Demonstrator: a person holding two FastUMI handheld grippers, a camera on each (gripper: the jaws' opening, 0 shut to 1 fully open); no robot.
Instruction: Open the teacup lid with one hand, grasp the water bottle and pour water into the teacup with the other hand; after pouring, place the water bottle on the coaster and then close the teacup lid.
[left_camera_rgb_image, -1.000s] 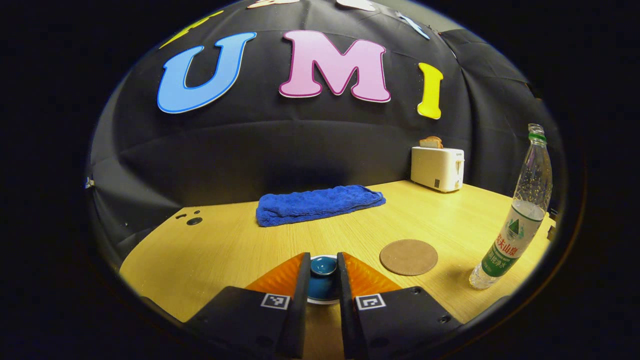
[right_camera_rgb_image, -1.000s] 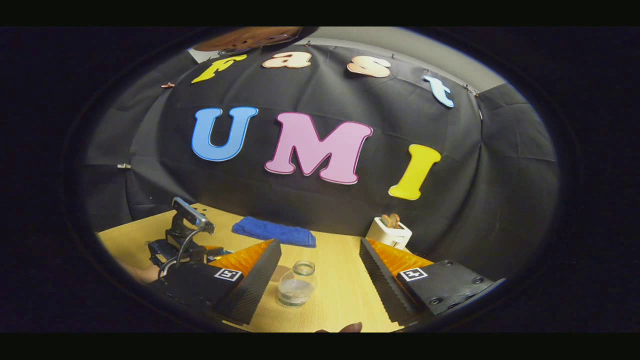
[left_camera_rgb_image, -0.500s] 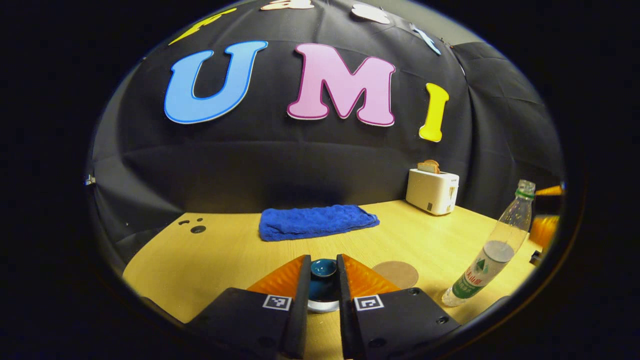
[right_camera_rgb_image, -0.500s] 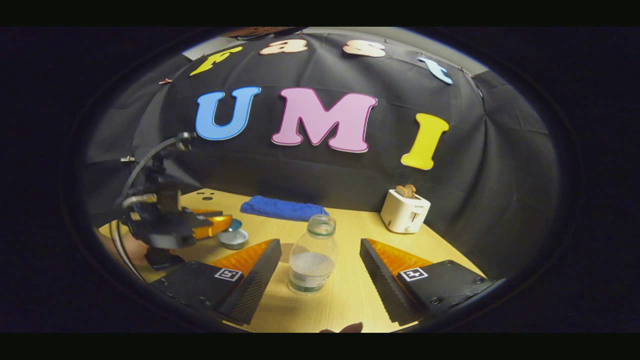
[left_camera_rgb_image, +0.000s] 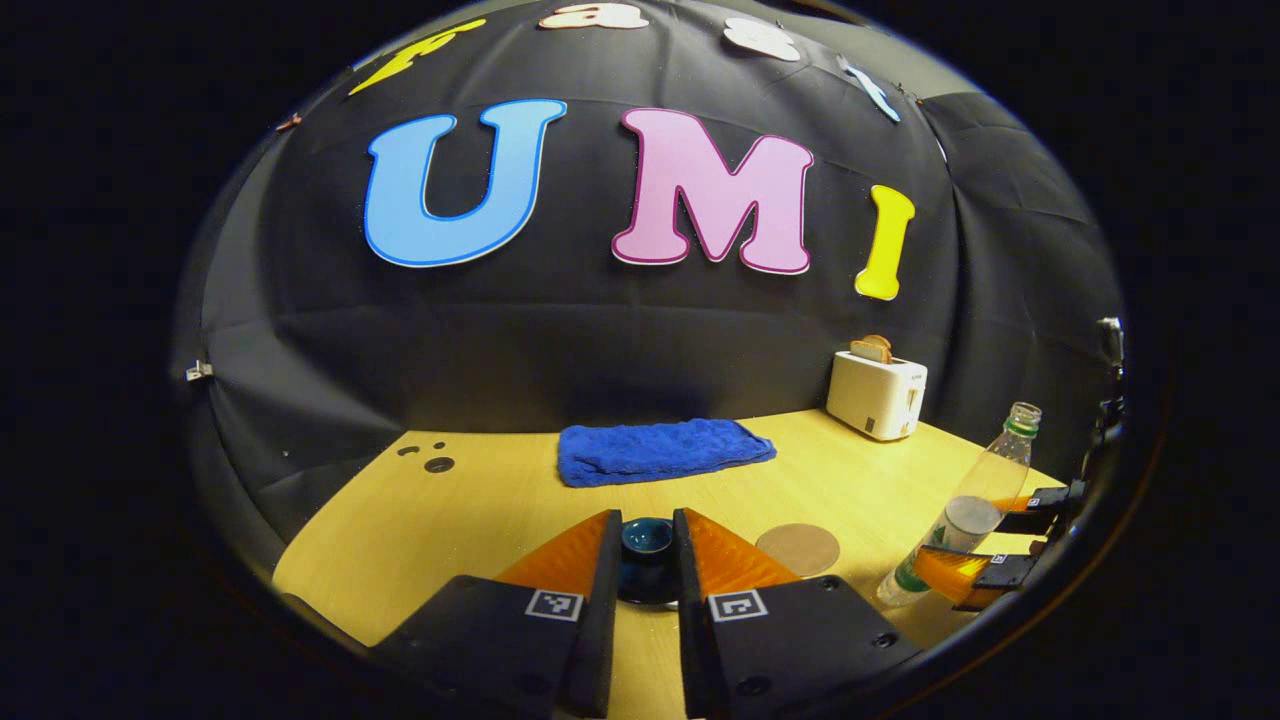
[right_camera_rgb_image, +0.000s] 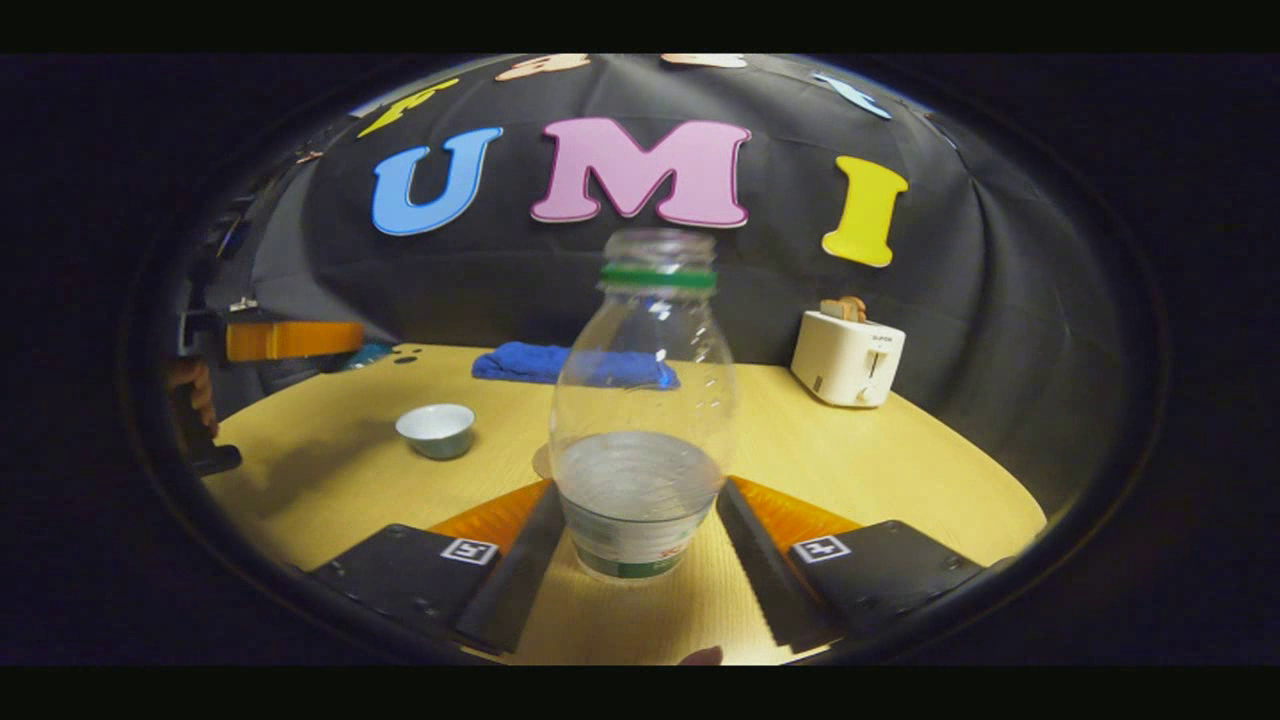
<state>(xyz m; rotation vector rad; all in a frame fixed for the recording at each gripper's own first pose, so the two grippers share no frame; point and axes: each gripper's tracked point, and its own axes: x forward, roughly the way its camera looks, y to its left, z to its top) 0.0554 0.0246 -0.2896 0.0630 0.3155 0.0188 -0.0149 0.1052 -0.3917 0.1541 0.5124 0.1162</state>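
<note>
Now, in the right gripper view, the left hand-held gripper (right_camera_rgb_image: 290, 340) at nine o'clock holds the teacup lid (left_camera_rgb_image: 647, 535) pinched above the table (right_camera_rgb_image: 880, 470), with the open teacup (right_camera_rgb_image: 436, 430) below at eight o'clock. At six o'clock the right hand-held gripper (right_camera_rgb_image: 640, 545) brackets the uncapped water bottle (right_camera_rgb_image: 640, 400), though firm contact is unclear. A weak squeeze could let the bottle slip and spill before reaching the cup or coaster (left_camera_rgb_image: 797, 549).

coaster (right_camera_rgb_image: 543, 462) mostly hidden behind water bottle (right_camera_rgb_image: 640, 420)
</note>
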